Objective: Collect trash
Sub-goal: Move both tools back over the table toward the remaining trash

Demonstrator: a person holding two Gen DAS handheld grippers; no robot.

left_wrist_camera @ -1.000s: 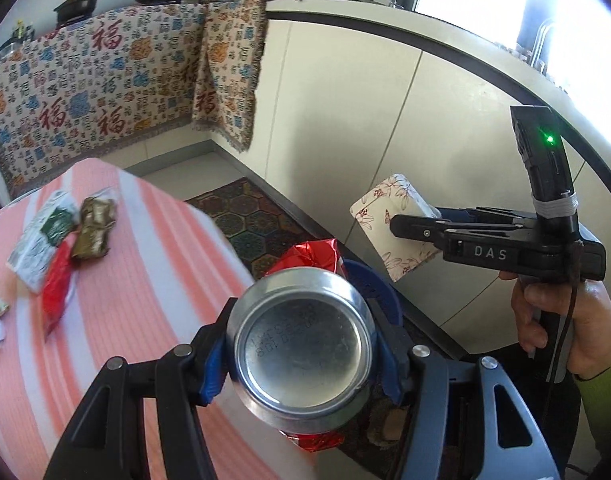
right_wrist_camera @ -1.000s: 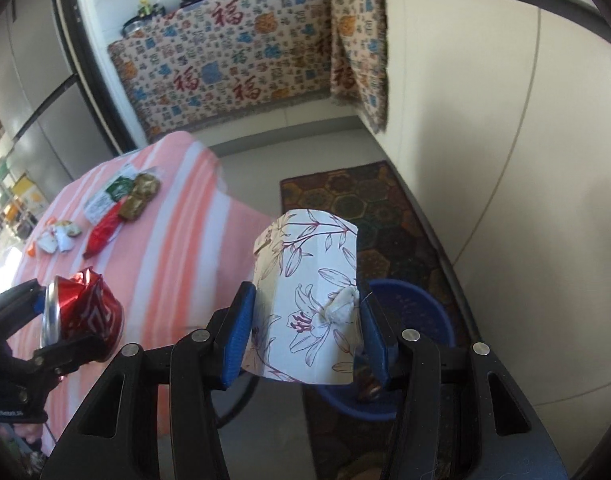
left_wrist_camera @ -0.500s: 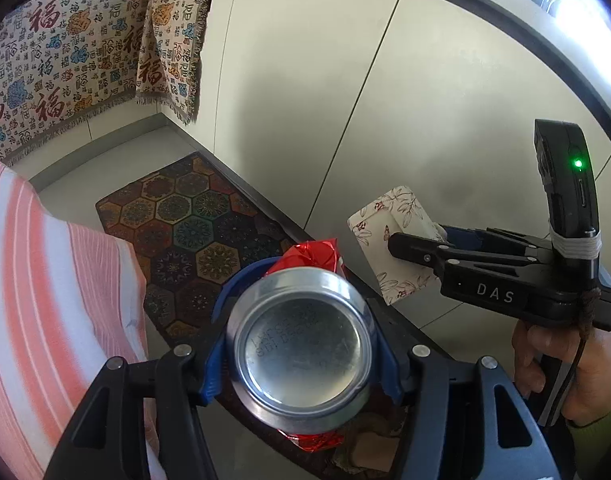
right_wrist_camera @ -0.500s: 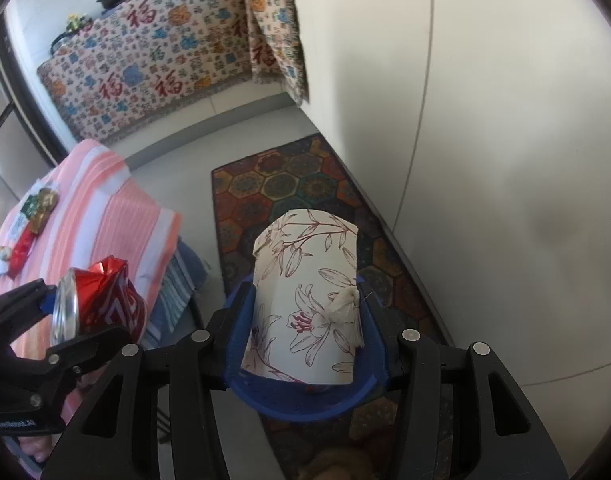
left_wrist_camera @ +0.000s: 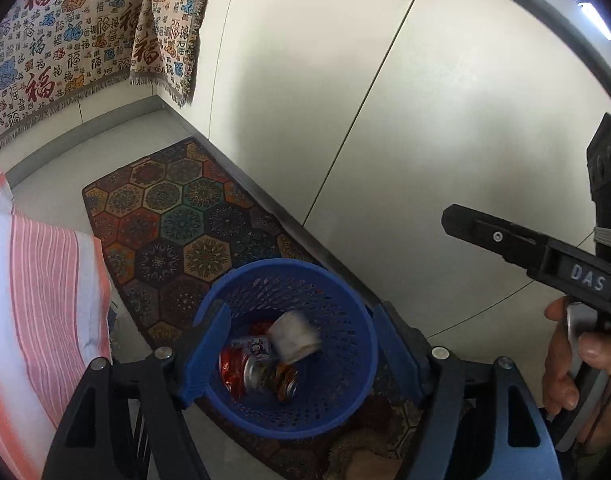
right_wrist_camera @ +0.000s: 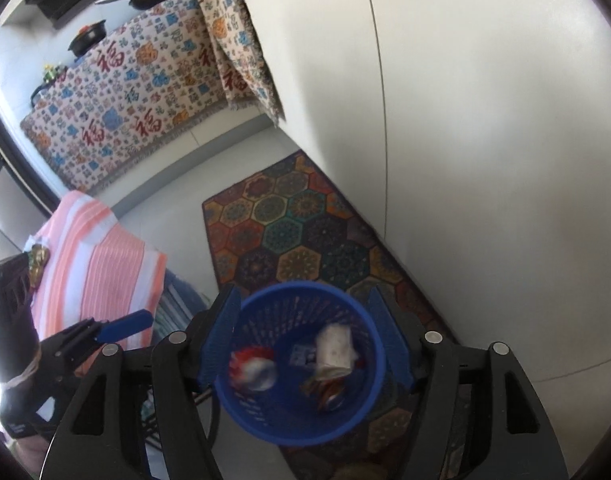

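Observation:
A blue mesh waste basket stands on the patterned rug below both grippers. Inside it lie the red drink can, blurred in the right wrist view, and the white flowered paper cup, on top of older trash. My left gripper hangs over the basket, its jaws opening with nothing between them. My right gripper is also above the basket, jaws opening and empty. Each view shows the other gripper at its edge: the right one and the left one.
A hexagon-patterned rug lies along the white cabinet fronts. The table with the pink striped cloth is at the left. A patterned cloth hangs over the far counter, with pans on top.
Both grippers moved from beside the table to over the basket and opened. The red can left the left jaws and the paper cup left the right jaws; both now lie in the basket.

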